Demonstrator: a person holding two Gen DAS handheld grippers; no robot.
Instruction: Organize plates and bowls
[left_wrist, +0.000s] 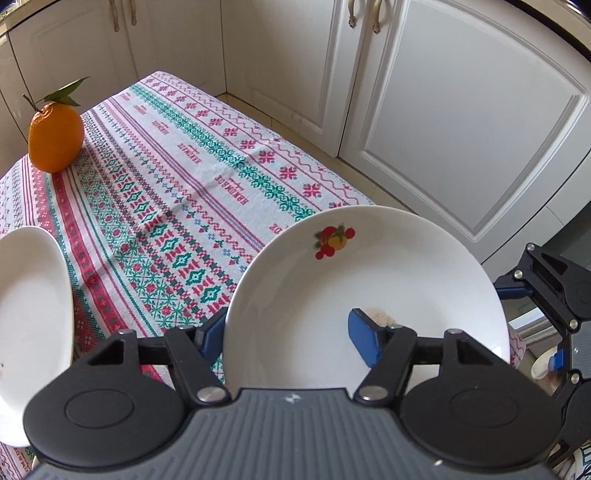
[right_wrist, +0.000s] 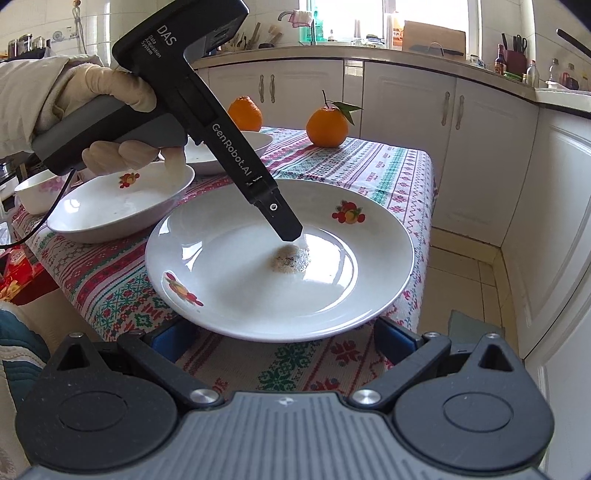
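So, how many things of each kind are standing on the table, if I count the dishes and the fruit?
Plates: 3
Bowl: 1
Oranges: 2
Total: 6

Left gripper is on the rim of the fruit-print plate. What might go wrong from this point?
1. The left gripper appears to pinch the plate at one side of its rim only; when lifted, the plate may tilt or slip out.
2. Its inner finger sits right by the food residue, which may weaken the hold.
3. The neighbouring plate lies close, so a swing may knock it.
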